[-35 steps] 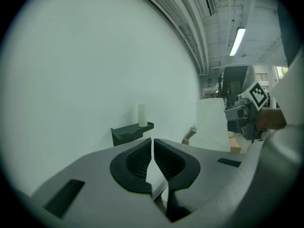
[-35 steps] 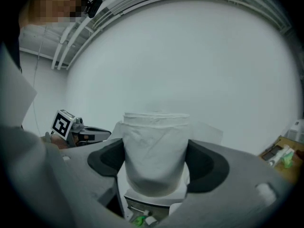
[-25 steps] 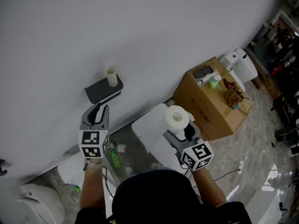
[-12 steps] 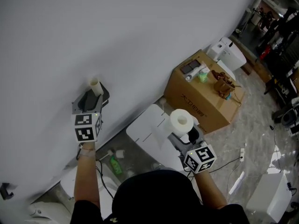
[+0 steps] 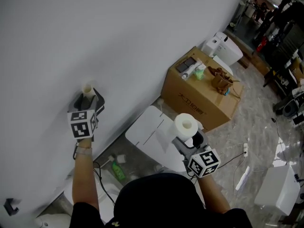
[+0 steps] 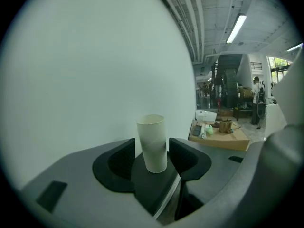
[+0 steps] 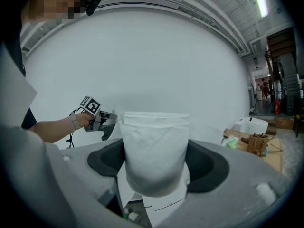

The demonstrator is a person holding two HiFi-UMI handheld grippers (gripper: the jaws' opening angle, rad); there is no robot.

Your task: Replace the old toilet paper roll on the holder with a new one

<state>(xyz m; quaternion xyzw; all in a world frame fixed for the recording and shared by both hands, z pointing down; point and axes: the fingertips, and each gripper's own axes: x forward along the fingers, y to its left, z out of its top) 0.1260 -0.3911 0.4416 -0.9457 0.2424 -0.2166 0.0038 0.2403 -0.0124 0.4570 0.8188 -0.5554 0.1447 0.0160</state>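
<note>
Left tool [image 5: 89,101], jaws just opened wide, flanks the tube [image 6: 152,143]; right tool [image 5: 188,138] at 4 o'clock grips the roll [image 5: 185,124]. Next: pinch tube, lift.

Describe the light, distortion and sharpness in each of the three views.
Head view: even, soft light on the wall, no glare, little distortion, darker at top right. Left gripper view: strong fisheye with black corners, lamp very bright, tube sharp. Right gripper view: same fisheye and black corners, roll very close and slightly soft.

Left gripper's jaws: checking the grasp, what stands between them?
In the left gripper view, the beige cardboard tube stands upright between the just-opened jaws of the left gripper.
</note>
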